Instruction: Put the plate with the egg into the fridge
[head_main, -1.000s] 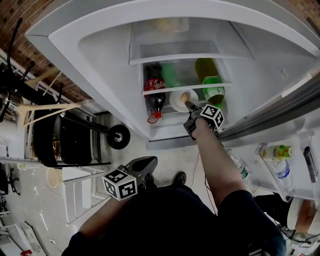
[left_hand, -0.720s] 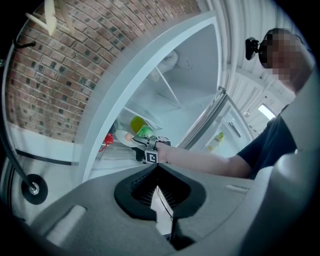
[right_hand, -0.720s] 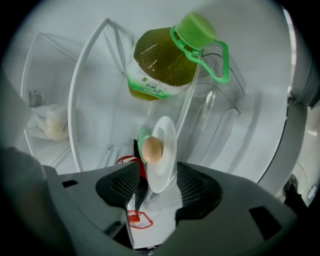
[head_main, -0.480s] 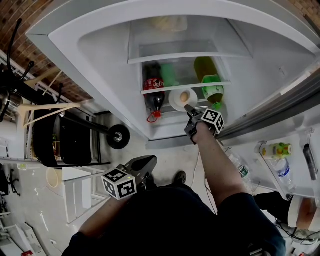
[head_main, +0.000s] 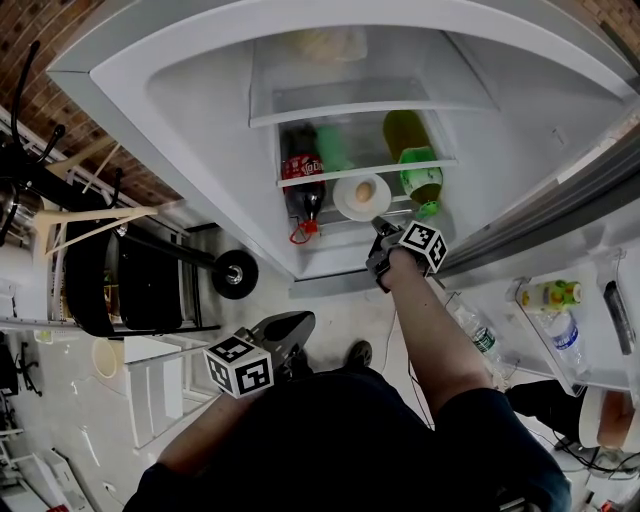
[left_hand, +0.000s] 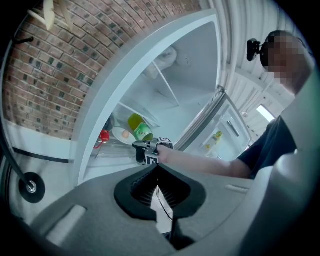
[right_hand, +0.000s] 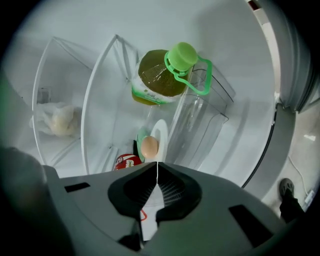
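Right gripper view showed the right tool (right_hand: 157, 167) pressed together on nothing. Its jaws had just been closing, tips just beside the plate (right_hand: 161, 135) rim; contact couldn't be told. The plate with the egg (right_hand: 149, 147) was already on a fridge (head_main: 200, 110) shelf (head_main: 330, 216), between the cola bottle (head_main: 300, 172) and the green-capped bottle (head_main: 420, 180).

Step looked like retreat. Best done by pulling straight back along the shelf, jaws kept together and no sideways sweep, so the rim and the green bottle don't get clipped.

Head view alone showed the plate's seating between the bottles. Only the left gripper view showed the left tool (left_hand: 157, 170), also closed and empty, held well back from the fridge.
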